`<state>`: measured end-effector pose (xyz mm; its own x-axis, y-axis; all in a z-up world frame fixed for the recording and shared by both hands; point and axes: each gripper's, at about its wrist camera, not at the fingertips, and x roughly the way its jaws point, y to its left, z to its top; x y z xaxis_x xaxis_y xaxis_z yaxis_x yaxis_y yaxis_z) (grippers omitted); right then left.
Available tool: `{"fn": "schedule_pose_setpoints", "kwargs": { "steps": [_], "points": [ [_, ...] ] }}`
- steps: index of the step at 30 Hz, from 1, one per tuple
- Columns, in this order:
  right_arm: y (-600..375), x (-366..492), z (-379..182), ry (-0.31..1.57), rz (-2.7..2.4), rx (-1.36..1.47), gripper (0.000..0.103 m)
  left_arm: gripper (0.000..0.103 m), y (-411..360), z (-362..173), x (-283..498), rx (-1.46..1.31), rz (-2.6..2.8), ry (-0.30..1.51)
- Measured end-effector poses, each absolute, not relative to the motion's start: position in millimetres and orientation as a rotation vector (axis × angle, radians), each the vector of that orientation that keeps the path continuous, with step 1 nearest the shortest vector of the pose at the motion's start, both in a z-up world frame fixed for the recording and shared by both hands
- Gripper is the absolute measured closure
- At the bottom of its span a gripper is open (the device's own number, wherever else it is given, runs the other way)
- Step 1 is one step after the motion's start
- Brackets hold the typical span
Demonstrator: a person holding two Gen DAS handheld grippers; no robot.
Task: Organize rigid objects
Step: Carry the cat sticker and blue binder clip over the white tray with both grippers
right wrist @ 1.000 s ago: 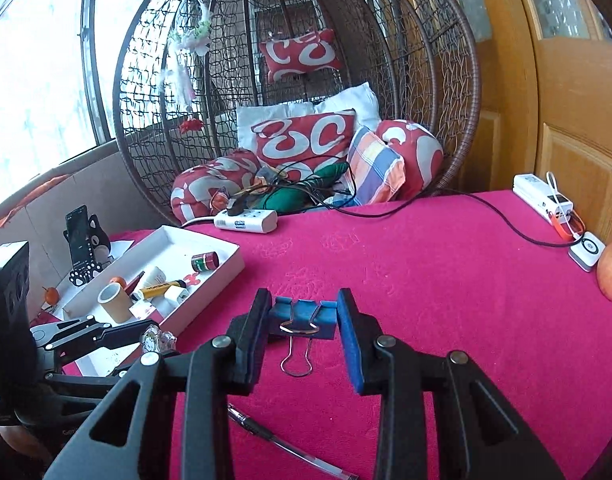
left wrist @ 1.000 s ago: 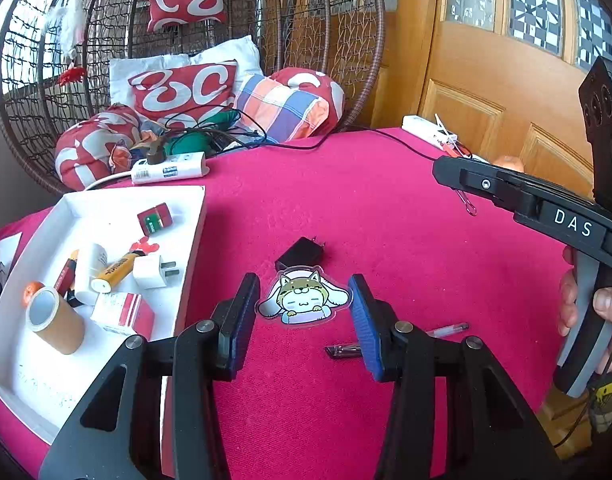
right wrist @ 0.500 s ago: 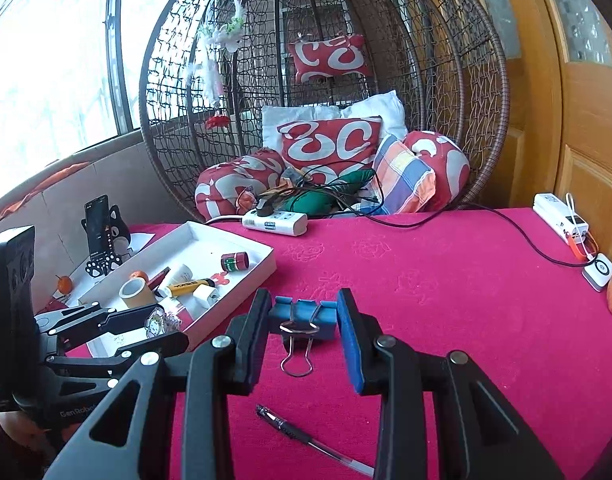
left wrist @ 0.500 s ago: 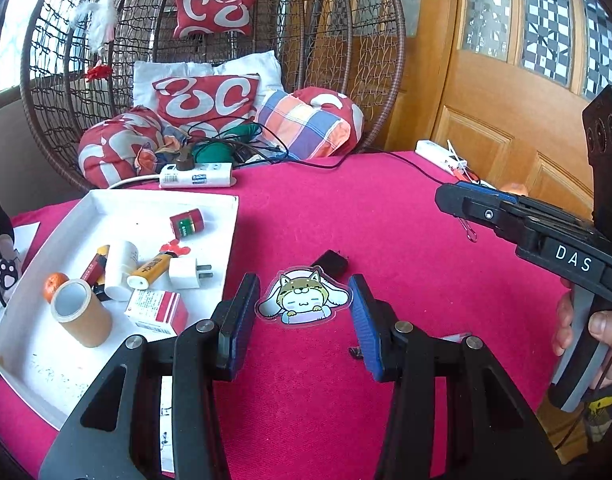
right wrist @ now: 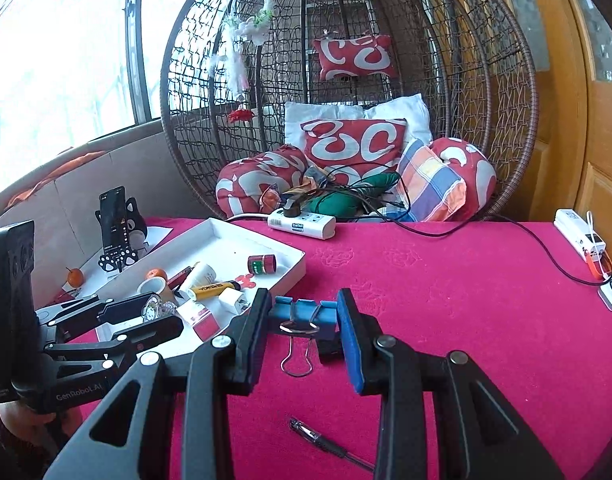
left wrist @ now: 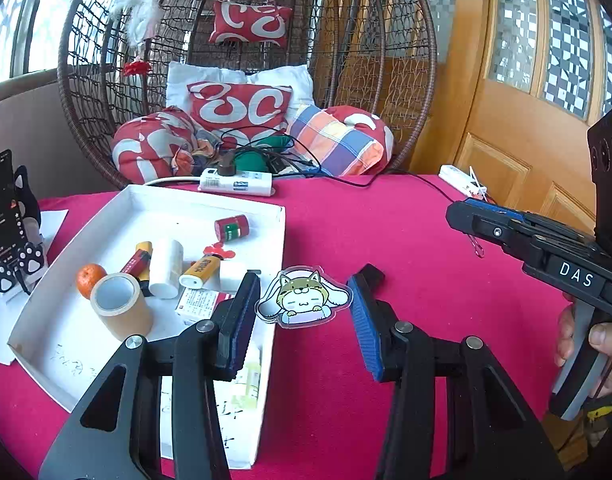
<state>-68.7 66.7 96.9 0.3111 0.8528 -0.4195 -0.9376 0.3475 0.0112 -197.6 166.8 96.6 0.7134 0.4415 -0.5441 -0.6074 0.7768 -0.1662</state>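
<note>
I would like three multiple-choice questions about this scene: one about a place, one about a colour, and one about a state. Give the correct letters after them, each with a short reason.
1. Where does the roll of tape stand?
A. in the white tray
B. on the power strip
C. on a cushion

2. What colour is the binder clip in the right gripper?
A. yellow
B. blue
C. green

3. What is the state of the left gripper?
A. open and empty
B. shut on a pen
C. shut on the cartoon animal tag

Answers:
1. A: the roll stands upright inside the tray's walls, beside the small orange.
2. B: the clip's body between the pads is blue, with wire handles hanging below.
3. C: the tag sits clamped between the two pads, above the red tablecloth.
</note>
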Motion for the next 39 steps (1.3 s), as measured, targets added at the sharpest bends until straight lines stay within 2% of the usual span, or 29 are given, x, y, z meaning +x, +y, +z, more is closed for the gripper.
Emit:
{"fn": "schedule_pose_setpoints", "kwargs": {
  "steps": [18,27,39],
  "points": [
    [127,-111,102,0.367,1.313,-0.357,0.070,0.058,217,103,-273,-0.391,0.818,0.420],
    [169,-111,95,0.460,1.359,-0.359,0.070,0.058,255,86,-332,-0.485,0.972,0.403],
    [243,-113,63,0.561,1.356,-0.417,0.070,0.058,268,55,-319,-0.512,0.967,0.489]
  ]
}}
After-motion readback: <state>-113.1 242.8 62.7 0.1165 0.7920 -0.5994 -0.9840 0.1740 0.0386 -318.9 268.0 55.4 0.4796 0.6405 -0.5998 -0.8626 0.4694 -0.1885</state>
